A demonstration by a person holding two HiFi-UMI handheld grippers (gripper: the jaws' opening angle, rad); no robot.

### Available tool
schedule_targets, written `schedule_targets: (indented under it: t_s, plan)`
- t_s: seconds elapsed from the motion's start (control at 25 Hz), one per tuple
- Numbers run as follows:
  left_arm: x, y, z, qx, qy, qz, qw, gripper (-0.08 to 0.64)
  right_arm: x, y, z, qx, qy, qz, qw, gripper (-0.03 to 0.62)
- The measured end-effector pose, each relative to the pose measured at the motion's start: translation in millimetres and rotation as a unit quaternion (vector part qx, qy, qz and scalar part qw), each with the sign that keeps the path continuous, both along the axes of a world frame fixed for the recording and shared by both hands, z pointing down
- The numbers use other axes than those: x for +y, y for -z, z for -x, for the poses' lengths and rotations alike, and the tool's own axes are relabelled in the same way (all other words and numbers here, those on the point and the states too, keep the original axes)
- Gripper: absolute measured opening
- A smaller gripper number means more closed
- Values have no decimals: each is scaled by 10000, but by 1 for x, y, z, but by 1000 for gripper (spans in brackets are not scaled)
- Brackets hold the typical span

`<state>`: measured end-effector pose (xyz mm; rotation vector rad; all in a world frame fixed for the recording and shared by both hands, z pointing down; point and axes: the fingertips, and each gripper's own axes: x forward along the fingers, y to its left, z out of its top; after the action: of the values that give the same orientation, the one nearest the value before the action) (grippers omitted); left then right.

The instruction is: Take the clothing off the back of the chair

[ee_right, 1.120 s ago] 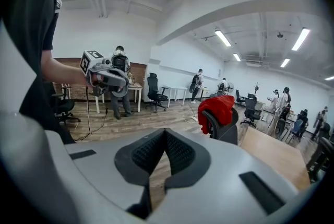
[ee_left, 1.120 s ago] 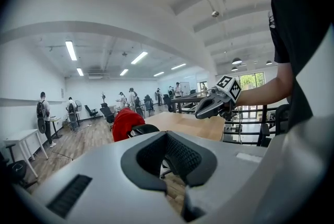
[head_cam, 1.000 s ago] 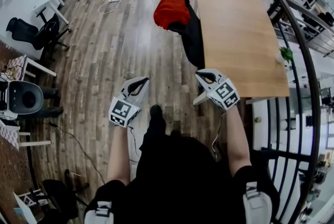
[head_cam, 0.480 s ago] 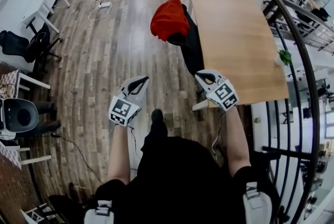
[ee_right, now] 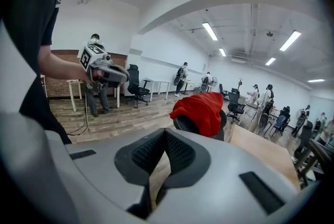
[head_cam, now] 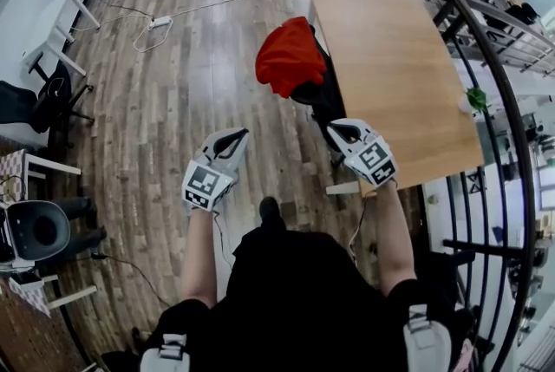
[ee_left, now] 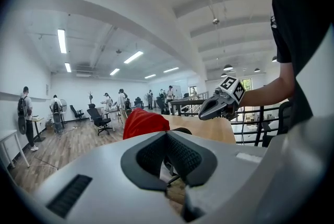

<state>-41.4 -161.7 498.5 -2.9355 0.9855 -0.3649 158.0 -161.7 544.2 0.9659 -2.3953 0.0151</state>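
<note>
A red garment [head_cam: 290,56] hangs over the back of a black office chair [head_cam: 325,93] that stands at the left edge of a wooden table [head_cam: 395,67]. The same red garment [ee_left: 142,121] shows ahead in the left gripper view, and the red garment [ee_right: 203,109] also drapes the chair [ee_right: 185,124] in the right gripper view. My left gripper [head_cam: 232,139] is shut and empty, short of the chair over the floor. My right gripper [head_cam: 335,131] is shut and empty too, close to the chair's near side.
A white power strip [head_cam: 159,21] with its cable lies on the wood floor beyond the chair. White tables [head_cam: 54,32] and black chairs [head_cam: 22,101] line the left side. A black railing [head_cam: 499,84] runs along the right. Several people [ee_left: 120,100] stand far off.
Both grippers and the person have moved forward toward the chair. The red garment and chair now lie nearer to the grippers. Both pairs of jaws stayed shut.
</note>
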Motion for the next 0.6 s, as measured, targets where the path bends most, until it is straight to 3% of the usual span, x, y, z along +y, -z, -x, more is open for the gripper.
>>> schedule_targets:
  t_s: [0.28, 0.6]
  plan:
    - [-53, -8, 31, 49, -141, 5, 9999, 3, -41, -7, 18, 84, -286, -37, 9995, -2]
    - [-83, -13, 25, 37, -392, -27, 9992, 3, -62, -12, 12, 163, -540, -42, 9984, -2]
